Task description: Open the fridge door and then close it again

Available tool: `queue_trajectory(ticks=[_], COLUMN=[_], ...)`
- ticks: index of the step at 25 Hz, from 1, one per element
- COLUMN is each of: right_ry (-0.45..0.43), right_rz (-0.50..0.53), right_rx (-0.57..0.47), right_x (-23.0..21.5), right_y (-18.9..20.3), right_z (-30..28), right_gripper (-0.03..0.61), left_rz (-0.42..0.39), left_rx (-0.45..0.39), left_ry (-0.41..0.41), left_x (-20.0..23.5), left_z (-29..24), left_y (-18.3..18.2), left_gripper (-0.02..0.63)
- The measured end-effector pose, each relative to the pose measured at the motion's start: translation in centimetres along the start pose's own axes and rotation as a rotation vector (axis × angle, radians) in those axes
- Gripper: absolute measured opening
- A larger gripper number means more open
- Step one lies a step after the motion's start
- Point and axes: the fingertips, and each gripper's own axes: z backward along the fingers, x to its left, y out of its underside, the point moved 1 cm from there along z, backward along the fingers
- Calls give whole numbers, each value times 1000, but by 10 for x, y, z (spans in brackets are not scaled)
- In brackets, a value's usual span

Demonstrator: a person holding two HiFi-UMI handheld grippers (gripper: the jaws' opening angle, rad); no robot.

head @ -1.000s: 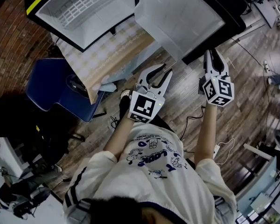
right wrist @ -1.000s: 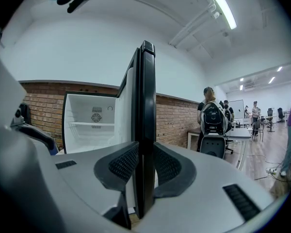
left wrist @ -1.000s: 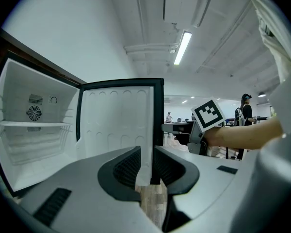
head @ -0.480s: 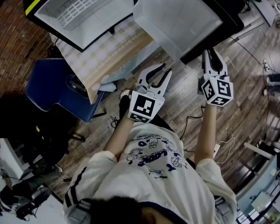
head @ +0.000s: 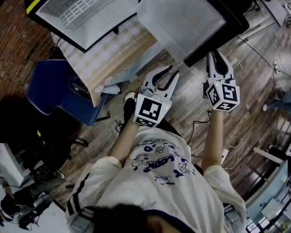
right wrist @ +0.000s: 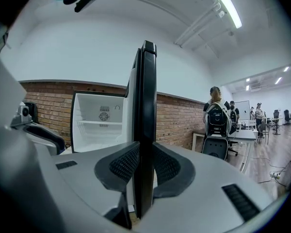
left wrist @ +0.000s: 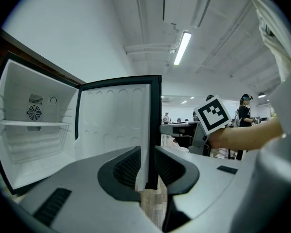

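Observation:
The small fridge (head: 87,8) stands open, showing its white inside (left wrist: 34,130). Its black-edged door (head: 184,13) is swung out toward me. My right gripper (head: 217,58) is at the door's free edge. Its jaws have just been closing, and in the right gripper view (right wrist: 144,164) both pads press on the black door edge (right wrist: 145,106). My left gripper (head: 166,76) hangs open in front of the fridge, short of the door's lower corner. In the left gripper view (left wrist: 146,166) the door (left wrist: 116,125) shows beyond its empty jaws.
Left of me is a blue chair (head: 58,89), and the fridge rests on a patterned cloth-covered surface (head: 111,57). Cables (head: 199,125) trail over the wooden floor. People and an office chair (right wrist: 216,120) are behind the door, by the brick wall.
My right gripper's jaws have narrowed onto the door edge. The gripper and the door have shifted slightly left. The left gripper has stayed put.

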Motion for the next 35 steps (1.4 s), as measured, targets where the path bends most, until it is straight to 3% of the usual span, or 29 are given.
queue_trajectory(ticks=[35], right_ry=[-259], right_rz=[29], right_rx=[6], right_x=[119], right_y=[2], right_z=[33], right_gripper=[89], left_rz=[13], left_rx=[31], left_ry=[-52], left_x=[-2], left_z=[16], left_y=[15], left_gripper=[98])
